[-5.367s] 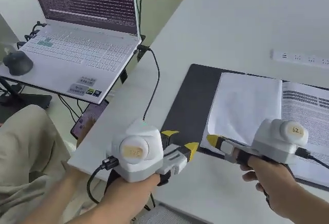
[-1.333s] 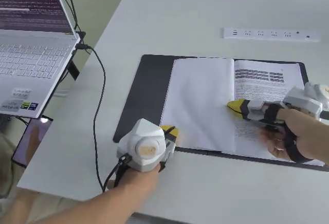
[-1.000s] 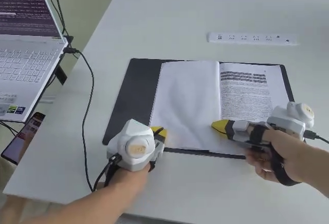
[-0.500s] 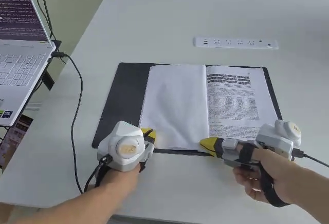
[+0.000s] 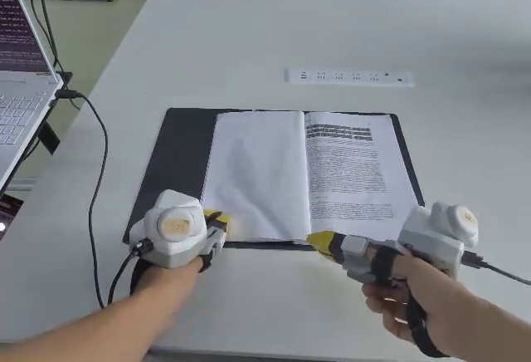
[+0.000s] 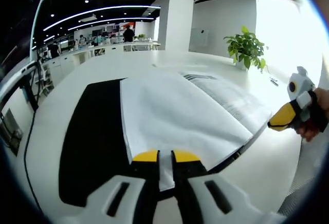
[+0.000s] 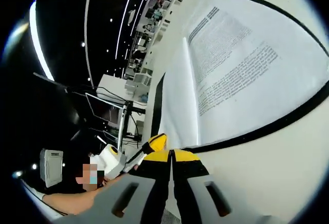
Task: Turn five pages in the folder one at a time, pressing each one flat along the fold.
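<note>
The right gripper (image 5: 320, 243) has slid down the fold and off the folder (image 5: 178, 171) at its 6 o'clock, jaws clenched on nothing. The folder lies open at mid-table. The left gripper (image 5: 217, 221) pinches the blank page (image 5: 253, 171) at 7 o'clock. The printed page (image 5: 353, 171) looks thin and floppy; I would lift it at its 5 o'clock corner.

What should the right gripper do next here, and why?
Probably swing the right gripper out to the printed page's near outer corner and open it to lift that page. Its jaws are shut at the near end of the fold, both pages look flat, and the left gripper sits at the blank page's corner.
</note>
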`<state>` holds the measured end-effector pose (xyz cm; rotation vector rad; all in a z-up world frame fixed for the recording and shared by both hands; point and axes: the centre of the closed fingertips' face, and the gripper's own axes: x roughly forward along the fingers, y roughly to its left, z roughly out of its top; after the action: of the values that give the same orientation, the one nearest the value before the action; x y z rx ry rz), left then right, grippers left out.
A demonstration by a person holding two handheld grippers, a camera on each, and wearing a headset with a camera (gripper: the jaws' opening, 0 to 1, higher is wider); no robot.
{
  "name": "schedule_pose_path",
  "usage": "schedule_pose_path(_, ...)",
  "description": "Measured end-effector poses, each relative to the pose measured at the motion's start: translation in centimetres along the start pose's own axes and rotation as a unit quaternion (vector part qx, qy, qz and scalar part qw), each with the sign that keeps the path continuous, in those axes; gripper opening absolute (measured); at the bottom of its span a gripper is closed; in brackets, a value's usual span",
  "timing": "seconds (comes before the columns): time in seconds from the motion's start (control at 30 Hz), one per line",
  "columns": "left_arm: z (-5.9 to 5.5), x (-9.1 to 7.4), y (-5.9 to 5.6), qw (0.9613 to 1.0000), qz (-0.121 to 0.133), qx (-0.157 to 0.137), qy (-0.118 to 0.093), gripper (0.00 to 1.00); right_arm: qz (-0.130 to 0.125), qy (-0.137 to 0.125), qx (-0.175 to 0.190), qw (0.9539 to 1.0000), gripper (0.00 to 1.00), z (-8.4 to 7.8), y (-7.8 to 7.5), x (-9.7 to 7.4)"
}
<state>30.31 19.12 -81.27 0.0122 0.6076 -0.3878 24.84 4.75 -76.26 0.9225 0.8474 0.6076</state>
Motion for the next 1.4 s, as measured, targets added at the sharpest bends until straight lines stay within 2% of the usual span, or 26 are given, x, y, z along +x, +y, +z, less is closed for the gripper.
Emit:
schedule_pose_path(0.03,-0.2,-0.3,-0.1,0.9999,-0.001,0.008,0.012,0.1,-0.011,-0.015,-0.023,0.9996,0.0,0.8,0.2,-0.9)
schedule_pose_path(0.07,0.0,-0.7,-0.3,0.9998,-0.006,0.005,0.016,0.11,-0.017,-0.025,-0.039,0.9988,0.01,1.4,0.2,-1.4)
schedule_pose_path(0.13,0.5,-1.8,-0.5,0.9999,-0.01,0.002,0.007,0.13,-0.034,-0.04,-0.077,0.9957,0.05,2.6,0.1,-3.0)
schedule_pose_path(0.17,0.6,-2.2,-0.5,0.9999,-0.012,-0.001,0.003,0.12,-0.051,-0.05,-0.103,0.9921,0.09,3.3,-0.1,-4.0)
schedule_pose_path(0.23,0.9,-3.5,-0.4,0.9999,-0.011,-0.011,0.003,0.14,-0.074,-0.054,-0.133,0.9869,0.15,3.8,-0.4,-5.4)
schedule_pose_path(0.27,1.1,-4.4,-0.3,0.9998,-0.01,-0.016,0.005,0.15,-0.081,-0.064,-0.162,0.9814,0.16,4.2,0.0,-6.5)
schedule_pose_path(0.33,1.2,-5.6,-0.3,0.9998,-0.01,-0.017,0.007,0.17,-0.107,-0.065,-0.193,0.9732,0.19,4.4,-0.1,-8.3)
schedule_pose_path(0.37,1.4,-6.4,-0.5,0.9998,-0.014,-0.016,0.005,0.19,-0.111,-0.071,-0.203,0.9703,0.2,4.6,0.0,-8.9)
schedule_pose_path(0.47,1.7,-8.5,-0.7,0.9997,-0.019,-0.011,0.011,0.27,-0.13,-0.086,-0.241,0.9578,0.27,5.2,0.6,-11.3)
schedule_pose_path(0.6,2.5,-11.2,-1.0,0.9993,-0.028,-0.023,0.0,0.37,-0.14,-0.095,-0.266,0.9489,0.33,5.3,1.1,-13.6)
schedule_pose_path(0.67,3.1,-12.7,-1.2,0.9989,-0.032,-0.033,-0.007,0.47,-0.143,-0.104,-0.272,0.9458,0.36,5.4,1.4,-14.7)
schedule_pose_path(0.77,3.2,-13.9,-1.4,0.9988,-0.03,-0.039,-0.005,0.62,-0.148,-0.113,-0.277,0.9427,0.44,5.5,1.7,-15.7)
schedule_pose_path(0.83,3.4,-15.1,-1.8,0.9988,-0.033,-0.036,-0.008,0.63,-0.156,-0.117,-0.285,0.9384,0.48,5.5,1.7,-16.5)
schedule_pose_path(0.9,3.5,-15.9,-2.1,0.9988,-0.033,-0.035,-0.007,0.65,-0.156,-0.118,-0.288,0.9375,0.5,5.5,1.9,-16.9)
schedule_pose_path(1.0,3.8,-16.9,-2.6,0.9985,-0.032,-0.043,-0.007,0.73,-0.157,-0.135,-0.286,0.9357,0.55,5.9,2.1,-17.7)
schedule_pose_path(1.13,4.3,-17.6,-3.2,0.9985,-0.033,-0.041,-0.017,0.74,-0.16,-0.151,-0.278,0.9349,0.54,6.2,2.2,-18.6)
schedule_pose_path(1.37,5.1,-18.5,-3.8,0.9996,-0.021,-0.005,-0.018,0.75,-0.164,-0.163,-0.279,0.9322,0.54,6.4,2.2,-19.4)
schedule_pose_path(1.4,5.2,-18.7,-3.8,0.9997,-0.019,0.003,-0.018,0.76,-0.163,-0.164,-0.276,0.933,0.54,6.3,2.2,-19.6)
